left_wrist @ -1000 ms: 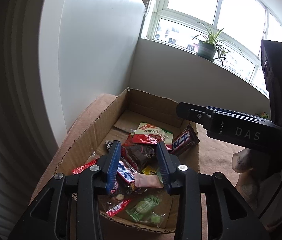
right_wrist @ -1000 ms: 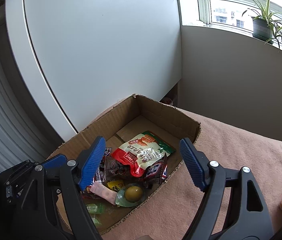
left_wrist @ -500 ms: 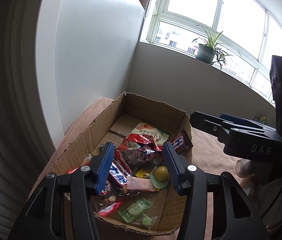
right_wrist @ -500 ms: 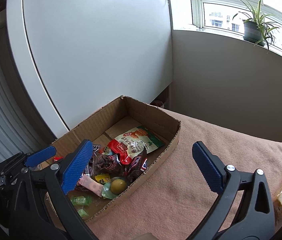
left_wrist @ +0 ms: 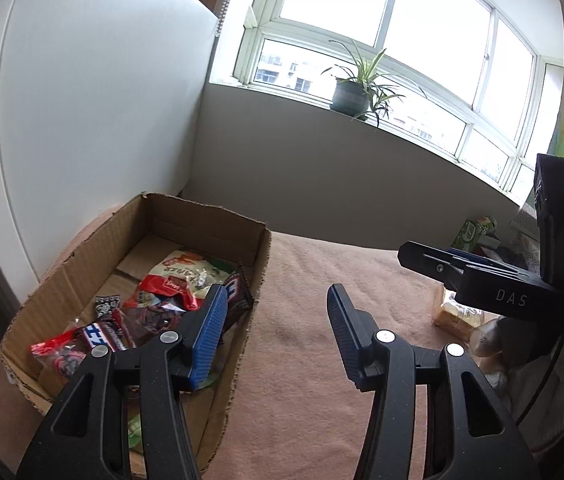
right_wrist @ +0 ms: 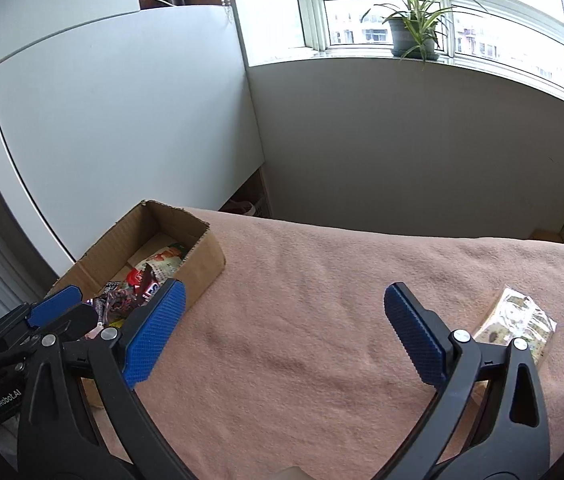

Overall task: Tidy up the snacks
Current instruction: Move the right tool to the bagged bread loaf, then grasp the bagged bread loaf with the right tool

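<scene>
- On the table's pink cloth (right_wrist: 321, 300), far left: cardboard box (left_wrist: 260, 264) holding wrapped snacks (left_wrist: 162, 296).
- Near right: one clear snack packet (right_wrist: 515, 320) outside it.
- Left hand-held gripper (left_wrist: 278, 320): parted, empty.
- Right hand-held gripper (right_wrist: 282, 320): wide, empty.

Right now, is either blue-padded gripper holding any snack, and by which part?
Nothing is held. The left gripper and right gripper both stand open over the bare pink cloth, beside the cardboard box.

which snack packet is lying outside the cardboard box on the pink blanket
The clear packet with pale contents, lying alone on the blanket beside the right gripper. Every other wrapper sits inside the cardboard box.
</scene>
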`<state>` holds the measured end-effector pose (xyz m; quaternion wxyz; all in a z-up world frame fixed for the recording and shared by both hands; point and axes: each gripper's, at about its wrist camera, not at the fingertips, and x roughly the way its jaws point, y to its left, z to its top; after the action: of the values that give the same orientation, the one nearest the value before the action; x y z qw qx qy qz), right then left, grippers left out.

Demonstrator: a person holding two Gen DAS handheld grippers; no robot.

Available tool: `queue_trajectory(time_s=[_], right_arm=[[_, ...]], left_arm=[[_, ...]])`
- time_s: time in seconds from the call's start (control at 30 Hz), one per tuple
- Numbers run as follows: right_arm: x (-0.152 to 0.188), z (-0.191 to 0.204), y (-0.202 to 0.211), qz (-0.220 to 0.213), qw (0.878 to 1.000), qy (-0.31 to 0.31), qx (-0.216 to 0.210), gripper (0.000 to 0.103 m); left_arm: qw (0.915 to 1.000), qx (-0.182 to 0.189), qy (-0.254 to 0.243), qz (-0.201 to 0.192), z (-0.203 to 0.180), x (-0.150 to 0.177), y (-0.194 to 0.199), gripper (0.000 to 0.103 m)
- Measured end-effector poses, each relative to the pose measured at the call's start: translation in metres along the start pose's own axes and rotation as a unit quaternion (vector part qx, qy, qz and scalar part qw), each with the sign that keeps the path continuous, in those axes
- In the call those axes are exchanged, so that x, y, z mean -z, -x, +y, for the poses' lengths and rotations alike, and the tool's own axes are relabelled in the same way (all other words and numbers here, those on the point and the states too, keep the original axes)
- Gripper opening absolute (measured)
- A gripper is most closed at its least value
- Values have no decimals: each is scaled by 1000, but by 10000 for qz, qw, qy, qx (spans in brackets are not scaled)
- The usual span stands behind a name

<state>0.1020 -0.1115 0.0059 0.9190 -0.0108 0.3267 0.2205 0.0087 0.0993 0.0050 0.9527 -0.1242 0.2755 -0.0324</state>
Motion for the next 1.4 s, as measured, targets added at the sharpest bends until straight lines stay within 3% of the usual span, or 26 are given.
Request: queue_trajectory(time_s=[0.23, 0.4, 0.67, 0.8, 0.93, 0.97, 1.2, 1.3, 1.4], right_arm=[[14, -86, 34, -186, 9957, -732, 529, 101], [27, -149, 51, -174, 9871, -1445, 661, 101], [57, -222, 48, 181, 9726, -2259, 513, 85], [69, -241, 40, 379, 9646, -2601, 202, 81], [78, -252, 29, 598, 9549, -2907, -127, 63], [80, -254, 26, 642, 9529, -2958, -219, 62], [90, -251, 22, 711, 9524, -2939, -395, 60], [93, -250, 21, 740, 9521, -2924, -503, 47], [91, -250, 21, 727, 9529, -2901, -499, 46]], left_arm=[[9972, 686, -77, 278, -60, 1, -40, 51], [9899, 1226, 25, 706, -99, 3, -78, 51], [9764, 1759, -81, 1253, -159, 14, -123, 51], [9695, 1900, 148, 1541, -167, 18, -146, 51], [9625, 2066, 543, 1670, -164, 18, -158, 51], [9614, 2084, 598, 1691, -165, 18, -162, 51], [9567, 2098, 611, 1923, -176, 25, -177, 51], [9557, 2123, 657, 1930, -177, 27, -179, 51], [9537, 2182, 640, 1967, -180, 27, -176, 49]])
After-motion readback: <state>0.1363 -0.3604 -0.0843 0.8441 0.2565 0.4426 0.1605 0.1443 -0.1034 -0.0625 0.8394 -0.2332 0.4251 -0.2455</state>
